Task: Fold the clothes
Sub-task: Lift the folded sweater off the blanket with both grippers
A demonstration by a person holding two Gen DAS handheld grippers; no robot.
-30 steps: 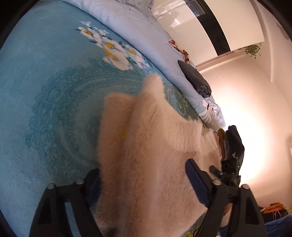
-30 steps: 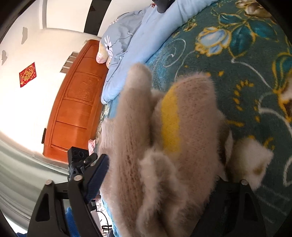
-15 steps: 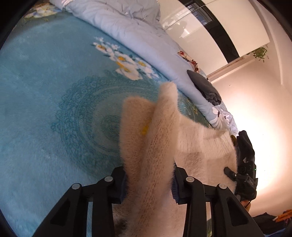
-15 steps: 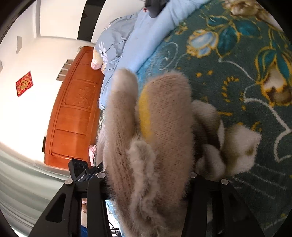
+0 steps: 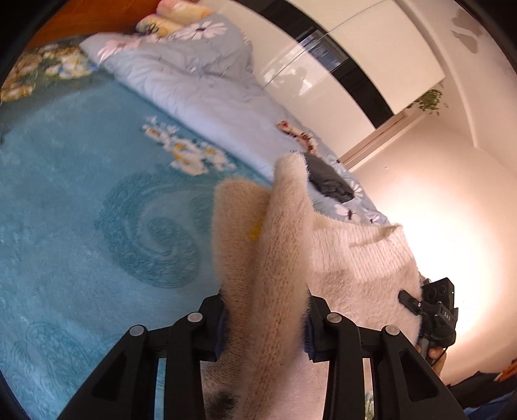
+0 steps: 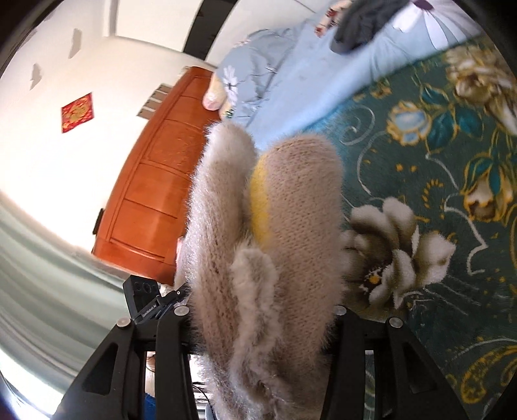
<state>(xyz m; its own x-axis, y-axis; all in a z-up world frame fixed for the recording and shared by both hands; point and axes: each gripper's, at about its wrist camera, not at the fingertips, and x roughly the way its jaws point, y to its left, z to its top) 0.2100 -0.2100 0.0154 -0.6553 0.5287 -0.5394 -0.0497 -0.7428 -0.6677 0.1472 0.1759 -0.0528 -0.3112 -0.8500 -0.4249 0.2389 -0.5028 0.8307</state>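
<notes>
A fluffy cream sweater (image 5: 278, 258) with a yellow patch is bunched between the jaws of my left gripper (image 5: 265, 326), which is shut on it and holds it above the blue bedspread (image 5: 80, 226). The same sweater (image 6: 274, 226) fills the right wrist view, where my right gripper (image 6: 261, 326) is shut on another bunch of it. A loose cuff (image 6: 394, 245) hangs at the right over the green floral spread (image 6: 436, 161). The right gripper shows at the left wrist view's lower right edge (image 5: 436, 310). The left gripper shows in the right wrist view (image 6: 145, 300).
A pale blue quilt (image 5: 200, 93) lies along the far side of the bed, with a dark grey garment (image 5: 329, 181) on it. A wooden headboard (image 6: 152, 181) stands at the bed's end. Pillows (image 5: 174, 13) lie near it.
Both grippers closed on the sweater and have lifted it higher off the bed. Both views have tilted up, showing more wall and headboard.
</notes>
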